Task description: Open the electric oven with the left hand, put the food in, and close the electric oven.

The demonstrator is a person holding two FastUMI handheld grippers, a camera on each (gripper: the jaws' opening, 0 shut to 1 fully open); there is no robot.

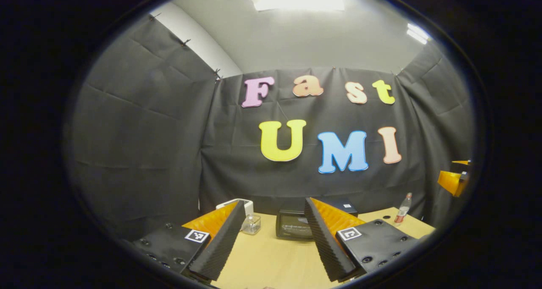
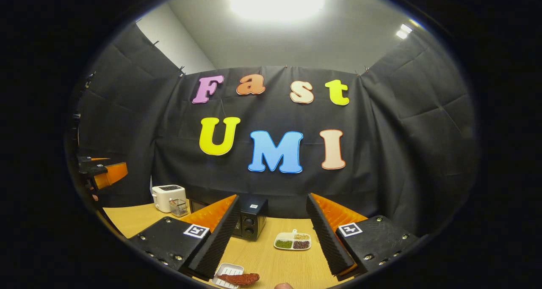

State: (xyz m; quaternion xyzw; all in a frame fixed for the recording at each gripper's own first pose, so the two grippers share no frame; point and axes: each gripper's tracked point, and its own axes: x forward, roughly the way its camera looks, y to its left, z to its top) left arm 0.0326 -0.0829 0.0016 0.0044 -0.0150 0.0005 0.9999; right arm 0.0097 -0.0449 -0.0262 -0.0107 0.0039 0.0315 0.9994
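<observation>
The light wooden worktop [image 1: 271, 259] carries everything, with the black cloth wall behind it. The black box-shaped electric oven [image 1: 296, 224] stands at the back of the worktop near that wall. In the left gripper view its dark glass door faces the camera and looks closed; the right finger hides its right end. In the right gripper view [image 2: 250, 223] the oven is seen from its end, with two round knobs on the panel, and its long axis runs along the wall; the left finger covers most of the door.

The left tool [image 1: 271, 242] is held above the worktop with its fingers wide apart, gripping nothing. The right tool [image 2: 271, 242] is likewise spread open and empty.

A white toaster [image 2: 168, 197] stands left of the oven, a small wire basket [image 2: 179, 207] just beside it. A white divided dish of green, pale and dark grains [image 2: 292, 241] lies to the right of the oven. The food, a long reddish-brown piece [image 2: 239, 278], lies across a small white ribbed tray [image 2: 224, 272] at the worktop's near edge, its long axis left to right; the tray is partly cut off. A small clear bottle with a red label [image 1: 403, 212] stands at the far right.
</observation>
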